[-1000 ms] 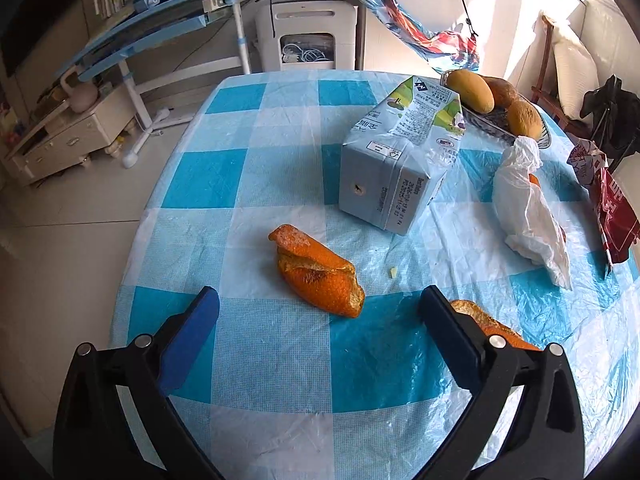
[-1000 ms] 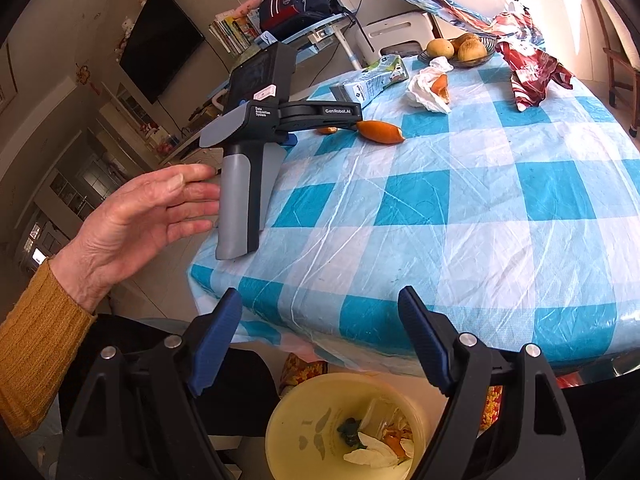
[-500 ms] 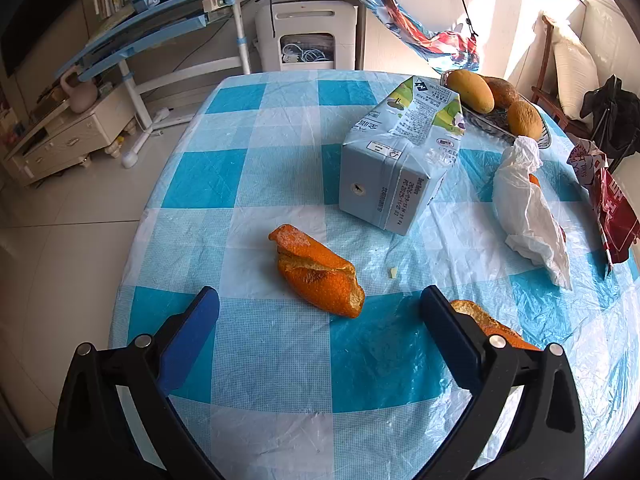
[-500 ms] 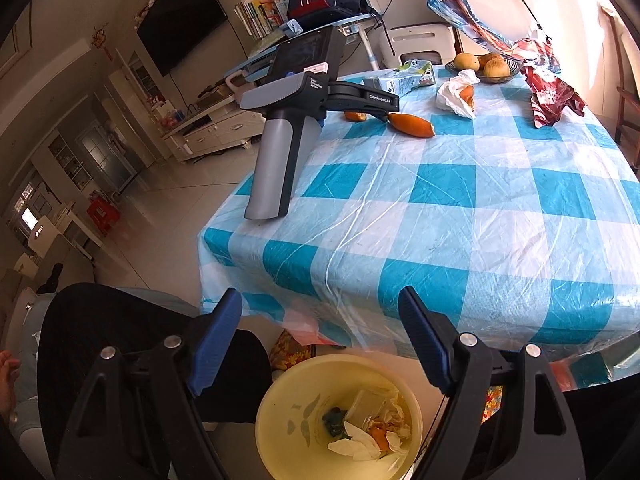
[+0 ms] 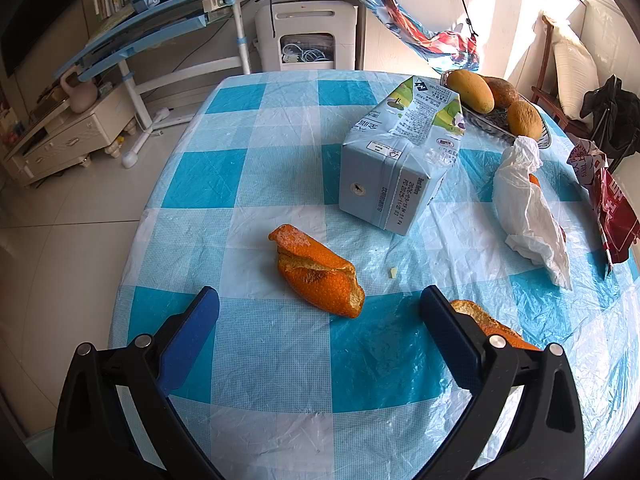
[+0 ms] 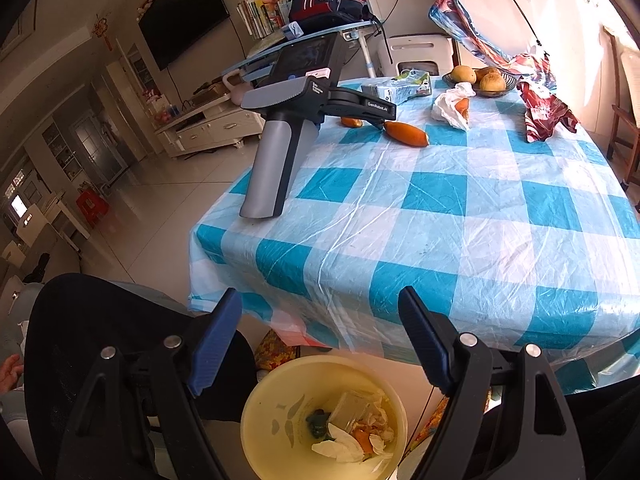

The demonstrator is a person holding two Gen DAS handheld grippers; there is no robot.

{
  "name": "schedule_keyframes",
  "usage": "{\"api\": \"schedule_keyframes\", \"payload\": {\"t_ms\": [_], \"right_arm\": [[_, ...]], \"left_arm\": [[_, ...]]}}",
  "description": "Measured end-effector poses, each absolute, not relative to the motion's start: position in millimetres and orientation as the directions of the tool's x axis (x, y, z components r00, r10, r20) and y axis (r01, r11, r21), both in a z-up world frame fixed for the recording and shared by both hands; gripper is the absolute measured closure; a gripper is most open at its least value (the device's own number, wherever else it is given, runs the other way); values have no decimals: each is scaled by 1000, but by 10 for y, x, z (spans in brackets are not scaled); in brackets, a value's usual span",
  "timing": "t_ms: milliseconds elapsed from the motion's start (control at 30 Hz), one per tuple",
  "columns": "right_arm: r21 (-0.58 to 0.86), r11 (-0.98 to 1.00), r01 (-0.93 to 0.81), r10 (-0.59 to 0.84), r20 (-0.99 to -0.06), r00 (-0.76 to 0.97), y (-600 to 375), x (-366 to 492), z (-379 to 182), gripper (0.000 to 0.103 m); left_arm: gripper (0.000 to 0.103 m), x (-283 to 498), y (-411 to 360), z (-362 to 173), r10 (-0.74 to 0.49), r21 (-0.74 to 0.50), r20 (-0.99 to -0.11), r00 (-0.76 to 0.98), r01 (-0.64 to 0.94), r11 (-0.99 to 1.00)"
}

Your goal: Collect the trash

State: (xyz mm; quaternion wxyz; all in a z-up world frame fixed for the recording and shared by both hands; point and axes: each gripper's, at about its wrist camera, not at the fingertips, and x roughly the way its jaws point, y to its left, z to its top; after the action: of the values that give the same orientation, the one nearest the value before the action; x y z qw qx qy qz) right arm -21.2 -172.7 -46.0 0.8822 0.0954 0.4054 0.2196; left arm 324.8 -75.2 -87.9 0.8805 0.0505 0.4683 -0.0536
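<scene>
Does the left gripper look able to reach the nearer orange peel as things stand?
Probably yes: the left gripper stands open, the orange peel lies just ahead between its fingers, nothing in between.

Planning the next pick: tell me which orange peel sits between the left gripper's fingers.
The whole peel ahead, centred between the fingers; the other peel hides behind the right-hand finger.

A glossy, crinkled plastic tablecloth (image 5: 280, 368) covers the table. The milk carton (image 5: 396, 168) at upper centre is smooth printed card; the orange peel (image 5: 320, 276) is matt and pitted; the bin (image 6: 264, 408) is smooth yellow plastic.
</scene>
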Motion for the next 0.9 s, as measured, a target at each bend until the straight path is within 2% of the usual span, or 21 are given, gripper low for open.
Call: {"api": "schedule_keyframes", "payload": {"t_ms": [900], "right_arm": [[389, 875, -289, 482, -642, 596, -1899, -221, -416, 25]], "left_arm": [[6, 3253, -754, -878, -47, 39, -830, 556, 142, 989]]}}
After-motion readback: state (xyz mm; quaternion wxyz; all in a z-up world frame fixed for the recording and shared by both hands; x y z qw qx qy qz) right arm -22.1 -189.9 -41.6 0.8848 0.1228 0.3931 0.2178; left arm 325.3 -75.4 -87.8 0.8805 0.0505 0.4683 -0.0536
